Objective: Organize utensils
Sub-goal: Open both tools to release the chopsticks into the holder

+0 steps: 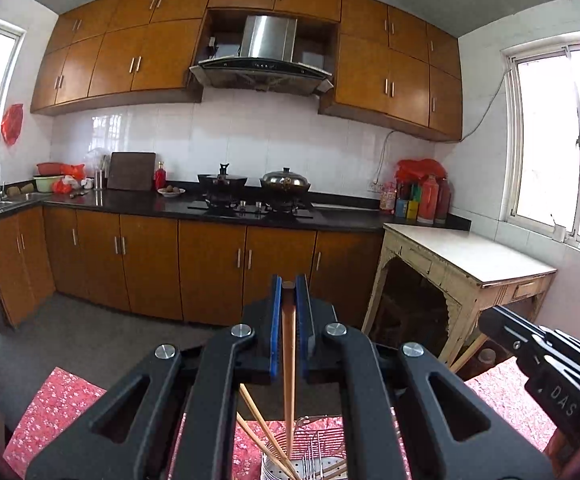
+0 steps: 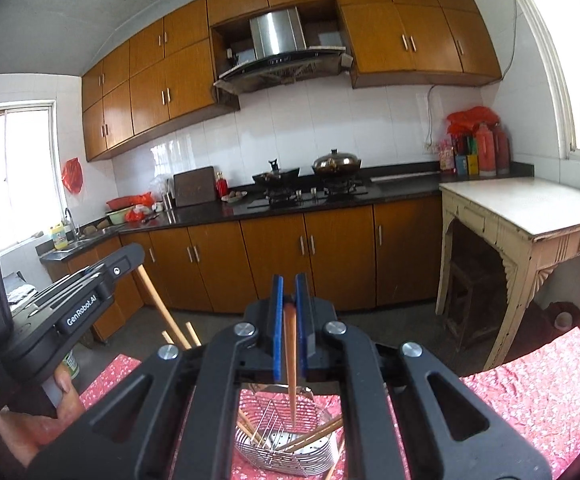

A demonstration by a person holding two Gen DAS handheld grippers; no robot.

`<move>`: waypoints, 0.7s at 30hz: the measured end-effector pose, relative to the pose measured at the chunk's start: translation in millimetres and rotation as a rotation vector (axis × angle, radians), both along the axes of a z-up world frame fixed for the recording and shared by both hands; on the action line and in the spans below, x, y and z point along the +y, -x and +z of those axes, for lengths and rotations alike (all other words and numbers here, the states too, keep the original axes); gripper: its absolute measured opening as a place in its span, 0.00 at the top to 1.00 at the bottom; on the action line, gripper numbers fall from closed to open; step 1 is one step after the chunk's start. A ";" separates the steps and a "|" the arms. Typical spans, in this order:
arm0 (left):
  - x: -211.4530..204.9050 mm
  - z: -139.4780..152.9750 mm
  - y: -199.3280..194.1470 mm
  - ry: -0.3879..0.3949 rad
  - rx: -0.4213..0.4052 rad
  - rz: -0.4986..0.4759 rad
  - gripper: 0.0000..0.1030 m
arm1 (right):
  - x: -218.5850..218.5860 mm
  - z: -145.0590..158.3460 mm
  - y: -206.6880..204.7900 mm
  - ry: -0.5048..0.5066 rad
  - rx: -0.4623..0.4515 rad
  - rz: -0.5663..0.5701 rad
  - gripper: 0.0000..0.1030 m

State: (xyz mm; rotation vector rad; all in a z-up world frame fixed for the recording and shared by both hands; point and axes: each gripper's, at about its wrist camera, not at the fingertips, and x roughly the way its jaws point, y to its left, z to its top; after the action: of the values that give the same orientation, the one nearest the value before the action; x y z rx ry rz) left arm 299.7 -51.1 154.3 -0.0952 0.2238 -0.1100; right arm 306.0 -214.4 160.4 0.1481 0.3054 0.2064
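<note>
My left gripper (image 1: 289, 285) is shut on a wooden chopstick (image 1: 289, 360) that points down into a steel wire utensil basket (image 1: 314, 452) below it. Several more chopsticks (image 1: 262, 432) lean in that basket. My right gripper (image 2: 289, 285) is shut on another chopstick (image 2: 291, 360), its tip hanging just above or inside the same basket (image 2: 282, 444), which also holds several chopsticks (image 2: 310, 436). The left gripper's body (image 2: 86, 292) with its chopstick (image 2: 162, 312) shows at the left of the right wrist view. The right gripper's body (image 1: 546, 364) shows at the right of the left wrist view.
The basket stands on a table with a red floral cloth (image 2: 530, 400). Beyond are brown kitchen cabinets (image 1: 210, 268), a black counter with a stove and pots (image 1: 258, 200), and a worn cream side table (image 1: 470, 256) at the right.
</note>
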 end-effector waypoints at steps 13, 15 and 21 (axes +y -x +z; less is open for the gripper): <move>16.5 2.1 12.7 -0.049 0.025 0.051 0.70 | -17.5 -16.9 2.7 -0.008 0.052 -0.073 0.64; 22.1 3.9 21.2 -0.055 0.021 0.063 0.66 | -24.2 -15.0 11.2 -0.006 0.047 -0.091 0.64; 39.3 -0.8 49.5 -0.058 0.048 0.080 0.66 | -44.6 -18.5 45.6 0.001 0.056 -0.143 0.64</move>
State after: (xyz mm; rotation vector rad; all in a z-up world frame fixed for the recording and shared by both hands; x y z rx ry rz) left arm 250.2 -11.8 153.5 -0.0484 0.2703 -0.0220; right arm 260.4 -259.0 141.9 0.1741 0.3488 0.0611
